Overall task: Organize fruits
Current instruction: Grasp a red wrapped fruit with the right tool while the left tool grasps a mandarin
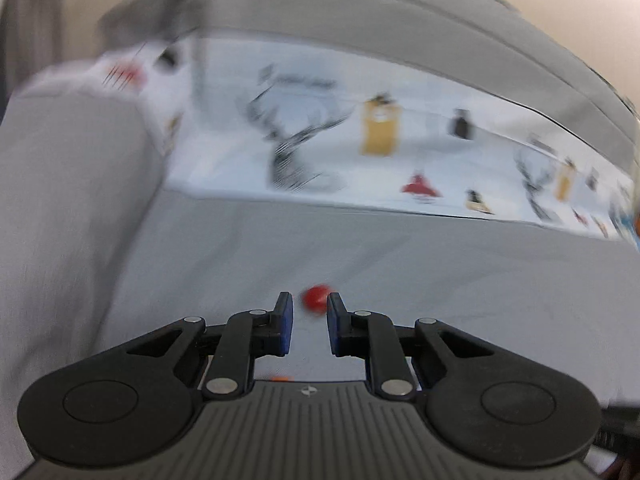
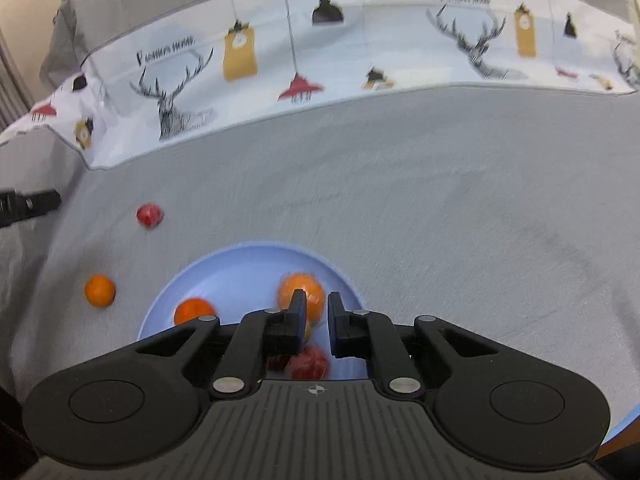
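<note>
The right gripper [image 2: 314,312] hangs over a pale blue plate [image 2: 224,276], its jaws drawn in to their narrowest with only a slim gap and nothing pinched between them. On the plate lie two oranges [image 2: 301,292] — one just past the fingertips, the other [image 2: 192,311] near the plate's left rim — and red fruit [image 2: 309,362] close under the gripper body. Off the plate to the left, on bare grey cloth [image 2: 440,200], sit a loose orange [image 2: 99,290] and, farther out, a small red fruit [image 2: 149,215]. Right of the plate the cloth runs open up to the printed band of deer and lamps [image 2: 304,52] at the far edge. In the blurred left wrist view, the left gripper [image 1: 310,312] stands slightly parted and empty, a red fruit [image 1: 316,299] on the cloth just beyond its tips.
</note>
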Motion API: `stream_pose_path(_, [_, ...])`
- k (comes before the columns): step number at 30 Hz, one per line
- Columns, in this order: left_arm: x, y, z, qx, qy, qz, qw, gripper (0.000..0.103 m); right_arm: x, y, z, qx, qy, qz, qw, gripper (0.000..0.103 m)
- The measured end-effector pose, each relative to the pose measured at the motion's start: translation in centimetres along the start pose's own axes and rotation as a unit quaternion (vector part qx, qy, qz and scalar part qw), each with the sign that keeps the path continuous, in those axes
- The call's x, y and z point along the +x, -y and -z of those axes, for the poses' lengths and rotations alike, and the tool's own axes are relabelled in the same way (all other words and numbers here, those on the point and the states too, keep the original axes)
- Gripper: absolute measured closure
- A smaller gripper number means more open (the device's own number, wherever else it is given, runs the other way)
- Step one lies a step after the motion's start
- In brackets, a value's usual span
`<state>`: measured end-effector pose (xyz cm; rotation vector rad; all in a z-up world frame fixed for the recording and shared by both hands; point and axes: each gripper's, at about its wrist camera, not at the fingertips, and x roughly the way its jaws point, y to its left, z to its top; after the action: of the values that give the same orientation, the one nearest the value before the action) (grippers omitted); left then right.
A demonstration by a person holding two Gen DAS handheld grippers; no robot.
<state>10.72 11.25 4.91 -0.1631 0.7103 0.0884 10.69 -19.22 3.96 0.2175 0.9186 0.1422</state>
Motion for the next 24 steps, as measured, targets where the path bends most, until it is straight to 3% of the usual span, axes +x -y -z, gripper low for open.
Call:
stream_pose_path(3, [1.1, -1.8, 0.3, -0.066, -0.028, 0.018, 0.9972, 0.08, 1.1, -0.1, 0.3, 0.005, -0.035, -0.017, 0.999, 0.089])
stream_pose_path(5, [1.4, -2.2, 0.4, -0.083, -0.032, 0.018, 0.9958, 0.072, 1.9, -0.6, 0.6, 0.007, -0.061, -0.055, 0.997, 0.089])
stream_pose_path(7, [1.8, -2.3, 0.4, -0.087, -0.043, 0.006, 0.9953, 0.066, 1.6, -1.7, 0.7, -0.016, -0.053, -0.07, 0.996, 0.089])
stream_pose_path(9, [2.5, -1.9, 0.6, -0.076, -0.061, -0.017, 0.9951, 0.049, 1.0, -2.4, 0.6, -0.034, -0.033, -0.069, 0.996, 0.089])
stream_pose_path(15, [5.0, -0.9, 1.8, -0.039, -0.11, -0.051, 0.9919, 0.046, 0.3, -2.6, 0.2, -0.039, -0.012, -0.056, 0.998, 0.088])
stream_pose_path(17, [5.7, -0.5, 2.2, -0.026, -0.12, -0.056, 0.9909, 0.046, 0.2, -2.8, 0.2, -0.045, -0.008, -0.055, 0.997, 0.071])
stream_pose_path(19, [6.1, 0.1, 2.5, -0.004, -0.124, -0.065, 0.9901, 0.046, -0.1, -3.0, 0.3, -0.053, -0.002, -0.051, 0.997, 0.061])
stream_pose_path(24, [6.9, 1.5, 3.1, 0.045, -0.128, -0.086, 0.987, 0.046, -0.4, -3.8, 0.0, -0.072, 0.016, -0.048, 0.996, 0.056])
